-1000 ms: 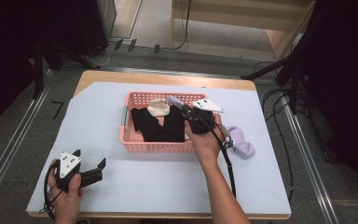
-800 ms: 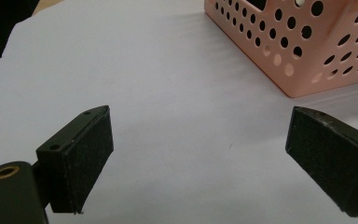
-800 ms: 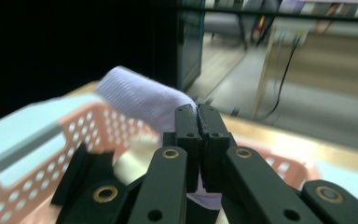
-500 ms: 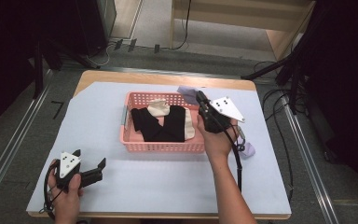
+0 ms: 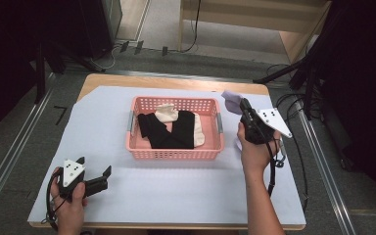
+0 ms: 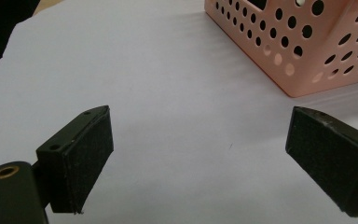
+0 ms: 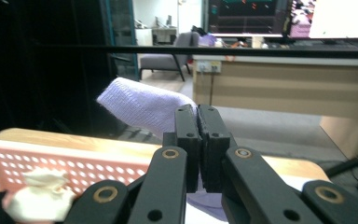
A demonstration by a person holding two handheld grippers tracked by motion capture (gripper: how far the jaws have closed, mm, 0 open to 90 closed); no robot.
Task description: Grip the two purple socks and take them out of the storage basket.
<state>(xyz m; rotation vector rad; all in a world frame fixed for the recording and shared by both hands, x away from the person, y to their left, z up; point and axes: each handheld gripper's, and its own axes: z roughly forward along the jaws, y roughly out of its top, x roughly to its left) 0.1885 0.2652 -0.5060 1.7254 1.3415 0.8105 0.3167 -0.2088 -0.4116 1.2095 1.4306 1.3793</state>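
A pink perforated basket point(image 5: 174, 154) stands mid-table with black socks point(image 5: 169, 129) and a cream sock point(image 5: 166, 111) inside. My right gripper point(image 5: 242, 105) is raised just past the basket's right rim, shut on a lavender sock point(image 5: 231, 101). In the right gripper view the jaws point(image 7: 198, 112) are pressed together on the lavender sock point(image 7: 144, 105), which sticks out to their left above the basket's rim point(image 7: 74, 161) and the cream sock point(image 7: 39, 186). My left gripper point(image 5: 95, 166) rests at the table's front left, open and holding nothing; its view has bare white cover between the jaws point(image 6: 198, 135) and the basket's corner point(image 6: 303, 51).
A white cover point(image 5: 176, 196) lies over the wooden table. A small pale lavender bit point(image 5: 238, 144) peeks out beside the right hand. The right gripper's cable hangs near the table's right edge. Floor rails run along both sides.
My right gripper has carried the lavender sock from over the basket to the right, past its right rim, and slightly up. The left gripper has stayed in place.
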